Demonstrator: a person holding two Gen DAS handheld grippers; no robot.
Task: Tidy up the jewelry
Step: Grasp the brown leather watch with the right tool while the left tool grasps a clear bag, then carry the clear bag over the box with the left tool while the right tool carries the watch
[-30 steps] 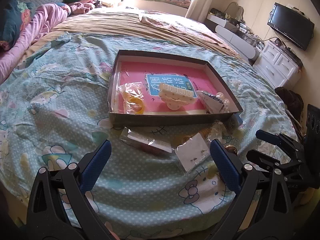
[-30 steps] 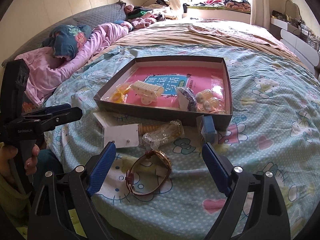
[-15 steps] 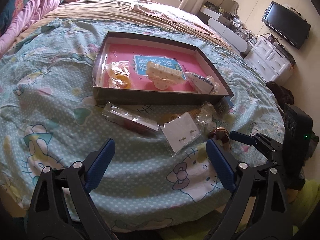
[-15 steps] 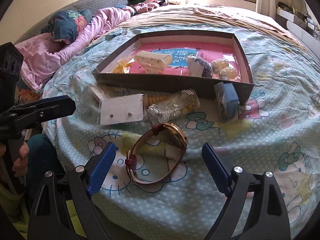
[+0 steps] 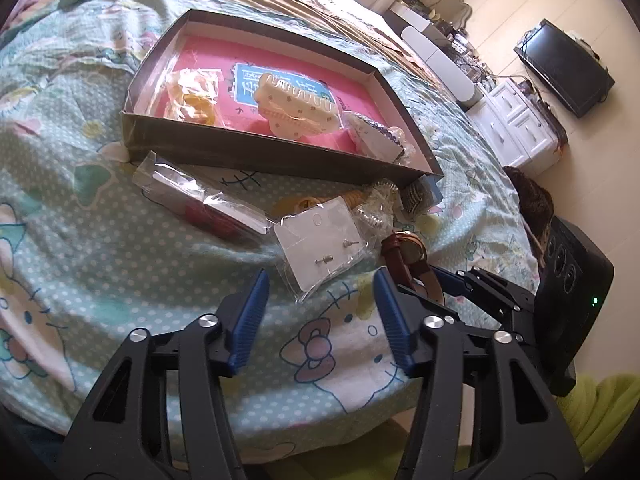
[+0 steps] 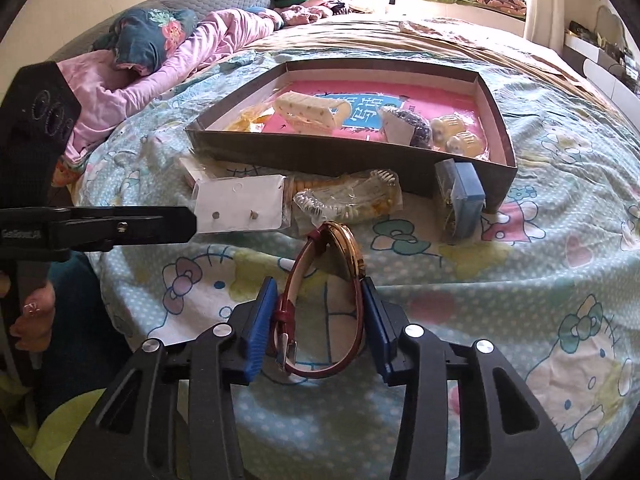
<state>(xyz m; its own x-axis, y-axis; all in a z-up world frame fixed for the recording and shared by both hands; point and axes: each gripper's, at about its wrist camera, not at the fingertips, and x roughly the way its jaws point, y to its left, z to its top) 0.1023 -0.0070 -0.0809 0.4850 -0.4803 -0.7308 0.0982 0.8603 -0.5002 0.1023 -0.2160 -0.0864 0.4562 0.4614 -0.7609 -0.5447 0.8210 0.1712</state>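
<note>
A dark shallow box (image 5: 256, 152) (image 6: 304, 156) with a pink floor lies on the bed, holding a cream hair claw (image 5: 296, 108), a yellow bagged piece (image 5: 192, 96) and other pieces. In front of it lie a bagged earring card (image 5: 320, 248) (image 6: 240, 204), a bagged red item (image 5: 208, 204), a bead bracelet bag (image 6: 352, 200) and a blue box (image 6: 464, 200). My right gripper (image 6: 316, 324) has closed around a brown-strap gold watch (image 6: 328, 280) (image 5: 408, 256). My left gripper (image 5: 320, 316) is partly closed and empty, just short of the earring card.
The bed's front edge runs just below both grippers. Pink bedding and pillows (image 6: 160, 64) lie at the far left. White drawers (image 5: 516, 128) and a TV (image 5: 564, 68) stand beside the bed on the right.
Both grippers moved forward and down and narrowed. The right one closed its fingers onto the watch. The left one came up to the earring card.
</note>
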